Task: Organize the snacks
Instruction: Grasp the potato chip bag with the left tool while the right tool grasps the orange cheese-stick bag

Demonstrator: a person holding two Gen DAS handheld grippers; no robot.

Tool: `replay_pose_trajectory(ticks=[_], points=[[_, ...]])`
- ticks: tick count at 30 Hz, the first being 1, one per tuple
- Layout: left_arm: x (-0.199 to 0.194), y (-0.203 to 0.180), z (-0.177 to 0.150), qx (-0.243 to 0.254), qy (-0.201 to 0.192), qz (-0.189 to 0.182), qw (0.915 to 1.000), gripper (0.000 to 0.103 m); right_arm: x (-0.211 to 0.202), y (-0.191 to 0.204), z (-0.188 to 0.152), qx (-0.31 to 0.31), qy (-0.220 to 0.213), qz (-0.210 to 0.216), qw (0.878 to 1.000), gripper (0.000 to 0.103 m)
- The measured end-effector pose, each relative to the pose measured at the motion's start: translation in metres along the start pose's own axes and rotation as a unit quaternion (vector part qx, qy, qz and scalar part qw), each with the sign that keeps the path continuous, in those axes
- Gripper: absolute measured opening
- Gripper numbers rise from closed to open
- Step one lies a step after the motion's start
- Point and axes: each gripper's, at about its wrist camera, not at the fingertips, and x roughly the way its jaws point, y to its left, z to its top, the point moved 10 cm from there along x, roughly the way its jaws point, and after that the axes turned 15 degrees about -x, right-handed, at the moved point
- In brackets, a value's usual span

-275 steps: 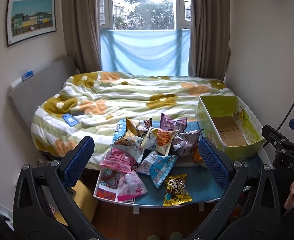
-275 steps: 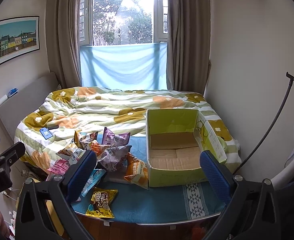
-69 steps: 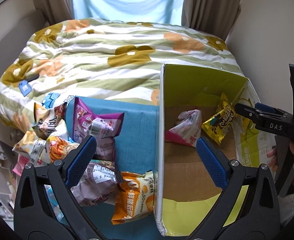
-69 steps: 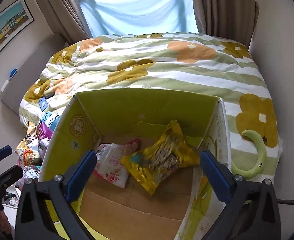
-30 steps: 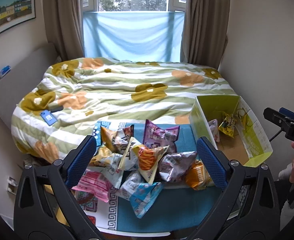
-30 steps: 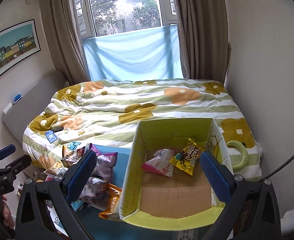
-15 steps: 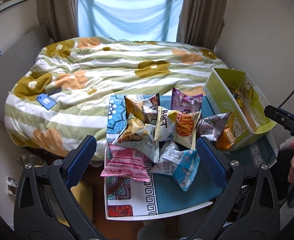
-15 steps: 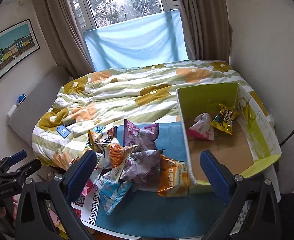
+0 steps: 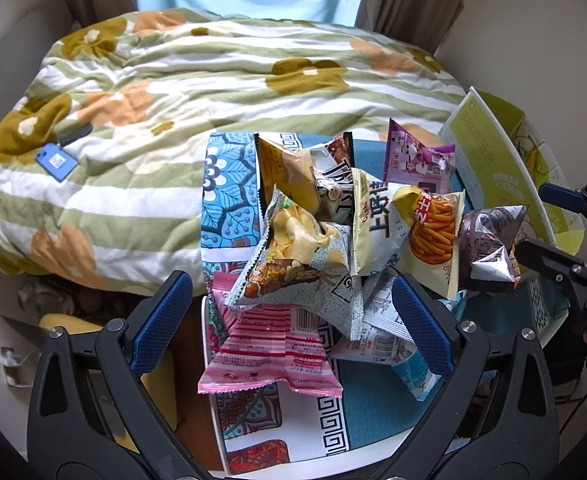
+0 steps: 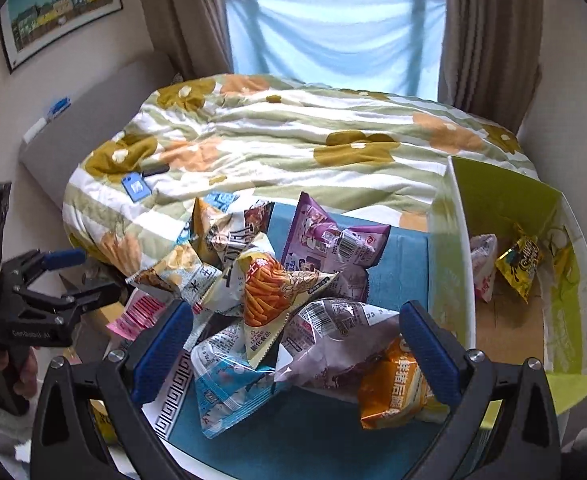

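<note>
Pink packet (image 9: pixel 271 354) now sits between the wide-open, empty left hand-held gripper (image 9: pixel 291 326) (right likewise agape).

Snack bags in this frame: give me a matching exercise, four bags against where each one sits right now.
Bags:
1. yellow bag
2. orange bag
3. pink striped bag
4. purple bag

Places:
A. front of the pile, before the left gripper
B. inside the box
C. outside the box, against its wall
D. back of the pile, toward the bed

Pairs: 1-B, 2-C, 3-A, 4-D
</note>
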Motion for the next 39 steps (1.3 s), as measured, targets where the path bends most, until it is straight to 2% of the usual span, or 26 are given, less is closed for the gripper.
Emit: replay_pose_trajectory(ticks=[5,8,13,17,21,27,29,31,39], points=[[0.043,-0.005,-0.003,-0.003,0.043,0.000,0.9991,0.099,0.048,0.011,-0.004,-0.085,0.061,0.037,0.994,0.103],[0.061,-0.006,-0.002,-0.008,0.059,-0.004,0.9982,0.099,0.065,0.017,-0.001,-0.111,0.080,0.063,0.989,0.103],[0.082,-0.001,-0.001,-0.021,0.085,-0.008,0.9961,0.099,0.088,0.024,0.005,-0.169,0.110,0.079,0.976,0.103],[0.088,0.004,-0.003,-0.032,0.098,-0.012,0.9946,0.083,0.109,0.031,0.002,-0.215,0.134,0.089,0.963,0.103],[0.094,0.006,-0.007,-0.033,0.109,-0.018,0.9933,0.080,0.127,0.037,-0.002,-0.251,0.154,0.101,0.950,0.103],[0.093,0.004,-0.008,-0.034,0.110,-0.018,0.9932,0.076,0.140,0.047,-0.003,-0.267,0.168,0.116,0.942,0.102],[0.093,0.004,-0.008,-0.036,0.110,-0.017,0.9931,0.075,0.143,0.049,-0.002,-0.269,0.171,0.120,0.940,0.099],[0.092,0.004,-0.008,-0.035,0.110,-0.017,0.9932,0.075,0.145,0.051,-0.003,-0.273,0.177,0.125,0.937,0.091],[0.086,0.005,-0.007,-0.038,0.102,-0.007,0.9940,0.075,0.148,0.056,-0.009,-0.278,0.188,0.138,0.932,0.075]])
